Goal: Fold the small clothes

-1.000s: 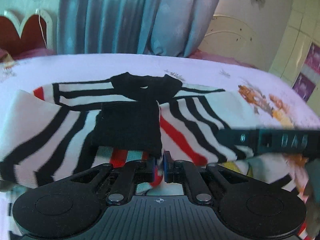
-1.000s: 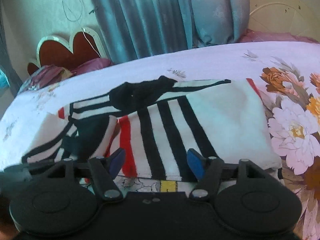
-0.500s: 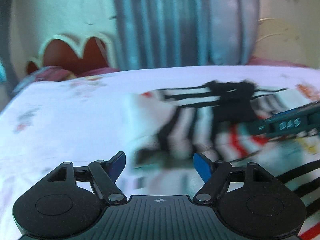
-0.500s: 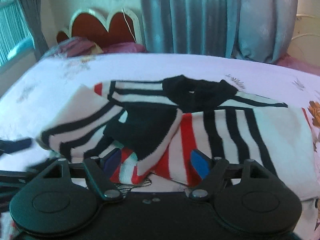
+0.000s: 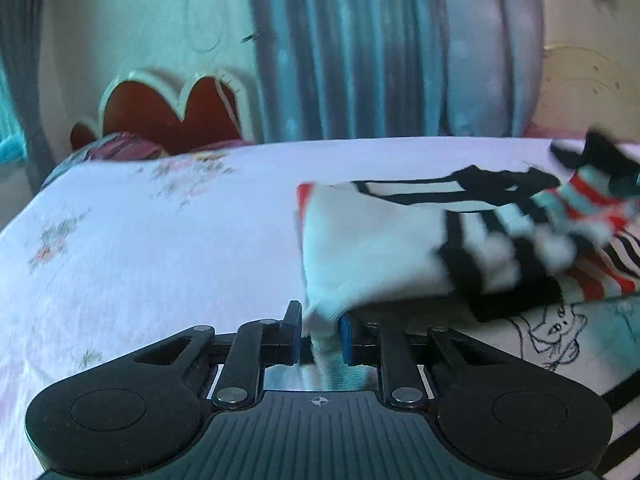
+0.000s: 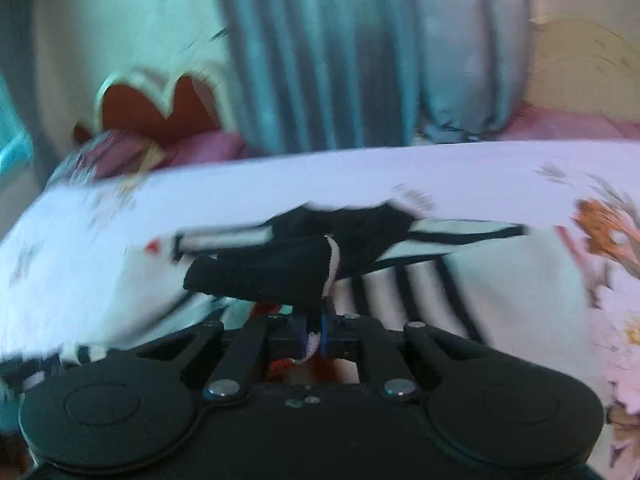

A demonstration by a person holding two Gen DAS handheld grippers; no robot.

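Note:
A small white garment (image 5: 368,240) with black and red stripes lies on the bed. The jaws of my left gripper (image 5: 320,336) are closing, and the garment's white left corner is pinched between the blue pads. Towards the right edge of the left wrist view, a striped sleeve (image 5: 580,196) is lifted off the garment. In the right wrist view my right gripper (image 6: 316,332) is shut on the black sleeve end (image 6: 260,272), held up above the striped body (image 6: 500,280). Both views are blurred by motion.
The bed sheet (image 5: 160,240) is white with faint flowers and large blooms at the right (image 6: 612,236). A cloth with a cartoon drawing (image 5: 556,328) lies under the garment. A red scalloped headboard (image 5: 168,112), pillows (image 6: 120,152) and blue curtains (image 5: 360,48) stand behind.
My left gripper let go of the black sleeve end, swung left, opened, then closed on the white corner. My right gripper went from open to shut on the black sleeve end and raised it.

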